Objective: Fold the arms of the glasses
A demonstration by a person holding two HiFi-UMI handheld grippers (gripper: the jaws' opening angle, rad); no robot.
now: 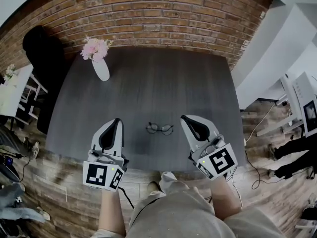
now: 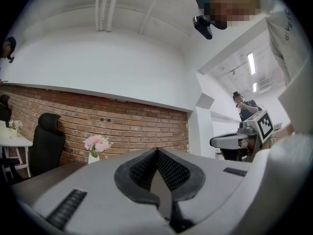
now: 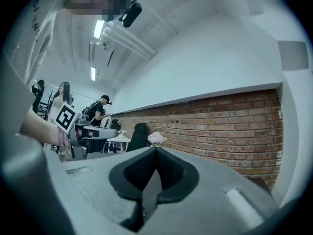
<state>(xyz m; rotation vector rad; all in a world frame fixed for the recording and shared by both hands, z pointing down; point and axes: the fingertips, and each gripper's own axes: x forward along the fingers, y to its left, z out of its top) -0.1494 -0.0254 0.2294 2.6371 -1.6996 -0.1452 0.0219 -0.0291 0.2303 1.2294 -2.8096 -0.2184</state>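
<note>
Well, the thin dark-rimmed glasses with round lenses [image 1: 159,128] lie flat on the dark grey table [image 1: 148,83], towards its near edge and about midway between the two grippers, touching neither. From above they are too small for me to say whether the arms stand out or are already tucked behind the lenses. The compact outline would suit a folded pair, but it would also suit one whose arms are simply lost against the dark top.

The left gripper [image 1: 117,121] and the right gripper [image 1: 184,117] are held level on either side of the glasses. Each has its jaws pressed together with nothing between the pads. Their own views look across the table to the brick wall and do not show the glasses at all. A white vase of pink flowers [image 1: 101,69] stands well away at the far left.

I would judge the glasses very light and rather delicate. The wire-thin frame would bend under a hard pinch, the hinges are small, and the lenses would smear and slip. A light frame would also skate on a smooth table if pushed from one side only. The safest holds look to be the bridge or an outer corner of the front for steadying, and an arm along its length for swinging.
</note>
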